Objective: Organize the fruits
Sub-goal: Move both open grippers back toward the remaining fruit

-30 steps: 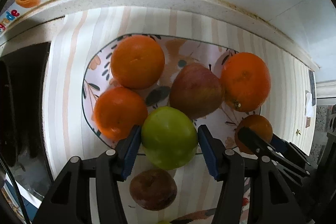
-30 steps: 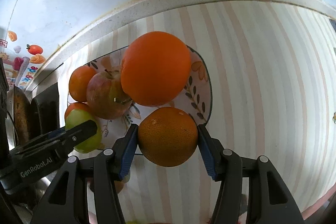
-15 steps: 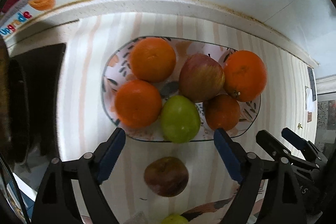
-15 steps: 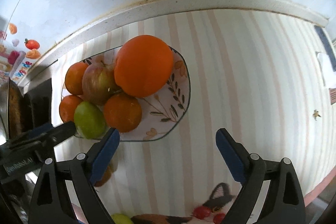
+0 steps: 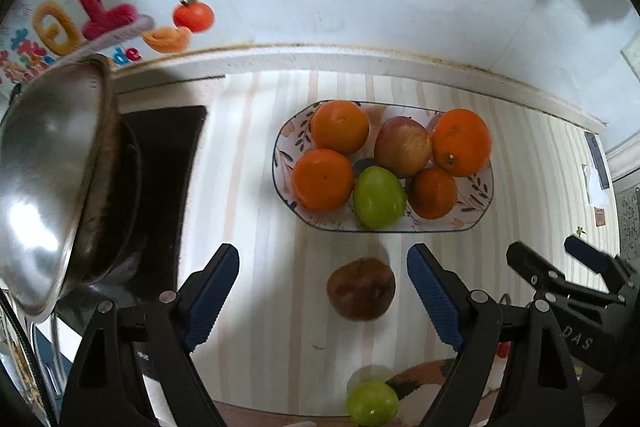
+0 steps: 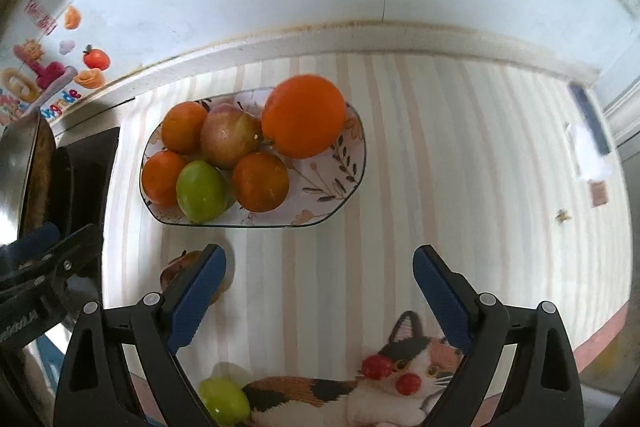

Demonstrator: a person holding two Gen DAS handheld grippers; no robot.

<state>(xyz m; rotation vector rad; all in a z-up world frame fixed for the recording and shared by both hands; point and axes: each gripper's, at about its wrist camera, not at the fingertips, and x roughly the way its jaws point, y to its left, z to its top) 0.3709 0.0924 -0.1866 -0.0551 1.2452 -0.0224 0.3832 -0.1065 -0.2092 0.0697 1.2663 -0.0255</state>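
With both claws released and nothing between their pads, we judge the main risk to be the next reach. Our left gripper (image 5: 323,291) frames the brown apple (image 5: 361,289) lying loose on the striped cloth (image 5: 256,227) at lower centre; a round fruit like that could roll off toward the dark stove (image 5: 168,187) at left if one pad nudges it first. Our right gripper (image 6: 320,297) hangs empty over bare cloth, its jaws having just been opening, as have the left's. Adding more to the plate (image 6: 344,183) could jostle the pile, since the big orange (image 6: 304,115) sits close against the rim.

On the plate, in the upper middle of both views, lie four oranges, a red-yellow apple (image 5: 402,146) and a green apple (image 5: 378,197), touching one another. A second green fruit (image 5: 372,403) waits at the bottom edge, glossy and unbruised; the brown apple looks dull and blotched.
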